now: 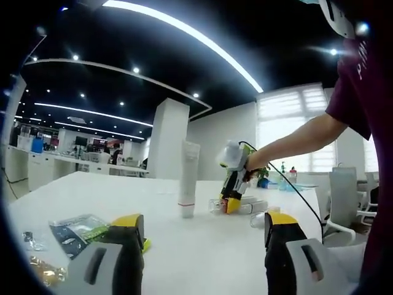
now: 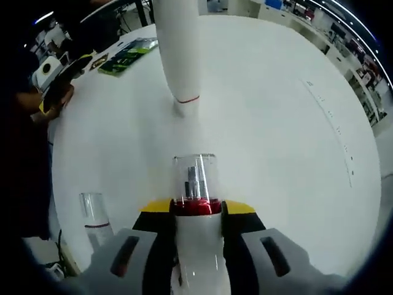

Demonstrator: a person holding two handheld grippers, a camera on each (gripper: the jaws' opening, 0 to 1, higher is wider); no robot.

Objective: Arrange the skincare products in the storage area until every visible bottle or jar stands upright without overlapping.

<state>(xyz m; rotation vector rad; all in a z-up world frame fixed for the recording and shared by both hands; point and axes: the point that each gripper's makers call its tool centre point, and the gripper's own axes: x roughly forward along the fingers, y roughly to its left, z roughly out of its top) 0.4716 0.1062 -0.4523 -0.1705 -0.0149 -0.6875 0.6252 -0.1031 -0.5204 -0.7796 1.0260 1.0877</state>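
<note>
A tall white tube (image 1: pixel 188 178) stands upright on its cap on the white table (image 1: pixel 184 246), and it rises at the top of the right gripper view (image 2: pixel 179 55). My right gripper (image 2: pixel 196 207) is shut on a white bottle (image 2: pixel 195 184) with a red band and a clear cap. From the left gripper view that bottle (image 1: pixel 245 206) lies low on the table with the right gripper (image 1: pixel 230 203) on it. A second clear-capped bottle (image 2: pixel 95 215) sits beside it. My left gripper (image 1: pixel 206 230) is open and holds nothing.
Green and dark packets (image 1: pixel 77 230) lie on the table by my left jaw and appear again far off (image 2: pixel 126 55). A person's arm (image 1: pixel 295 138) reaches in from the right. Office desks and chairs (image 1: pixel 344 196) stand beyond the table edge.
</note>
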